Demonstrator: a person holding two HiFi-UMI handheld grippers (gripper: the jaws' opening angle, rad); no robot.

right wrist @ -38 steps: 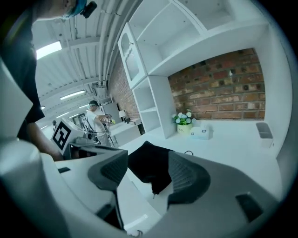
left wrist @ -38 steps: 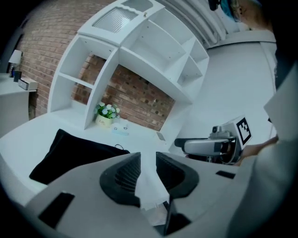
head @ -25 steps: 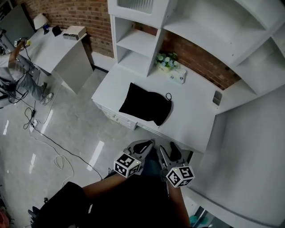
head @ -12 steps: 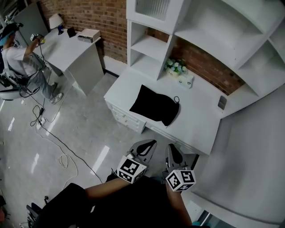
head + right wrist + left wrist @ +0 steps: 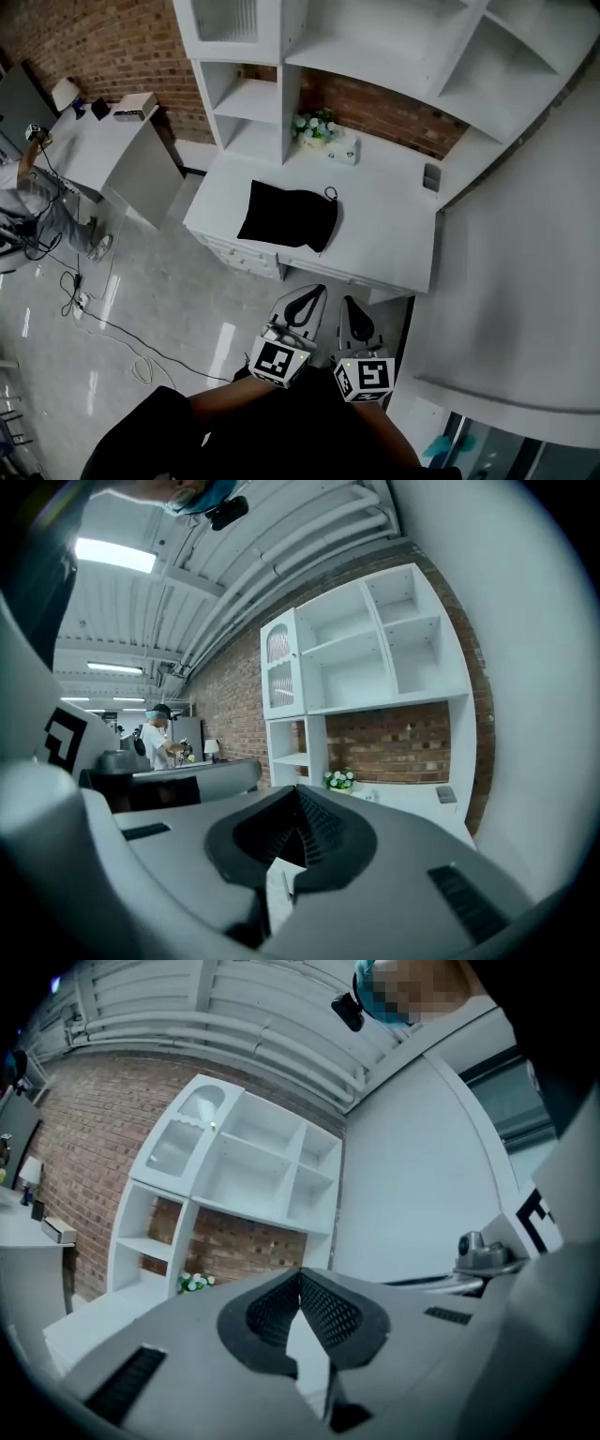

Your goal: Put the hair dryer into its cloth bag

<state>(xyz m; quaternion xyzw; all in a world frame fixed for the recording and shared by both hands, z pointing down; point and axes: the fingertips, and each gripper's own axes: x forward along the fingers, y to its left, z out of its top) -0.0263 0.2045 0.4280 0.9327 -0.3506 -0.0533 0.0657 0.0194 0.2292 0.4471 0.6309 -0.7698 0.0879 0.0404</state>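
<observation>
The black cloth bag (image 5: 289,216) lies flat on the white desk (image 5: 394,234), its drawstring loop at its right end. No hair dryer shows outside the bag. Both grippers hang in front of the desk's near edge, well short of the bag and level with each other. My left gripper (image 5: 312,292) is shut, its jaws meeting at the tip with nothing between them (image 5: 300,1274). My right gripper (image 5: 349,305) has its jaws pressed together and holds nothing (image 5: 298,789).
A white shelf unit (image 5: 253,98) rises behind the desk, with a small flower pot (image 5: 314,127), a white box (image 5: 342,150) and a grey device (image 5: 431,176) along the brick wall. A white panel stands at right. A person (image 5: 28,187) works at another desk far left; cables lie on the floor.
The right gripper's jaws have closed from wide apart. Both grippers have risen and now point more level; the desk and bag sit farther up the head view.
</observation>
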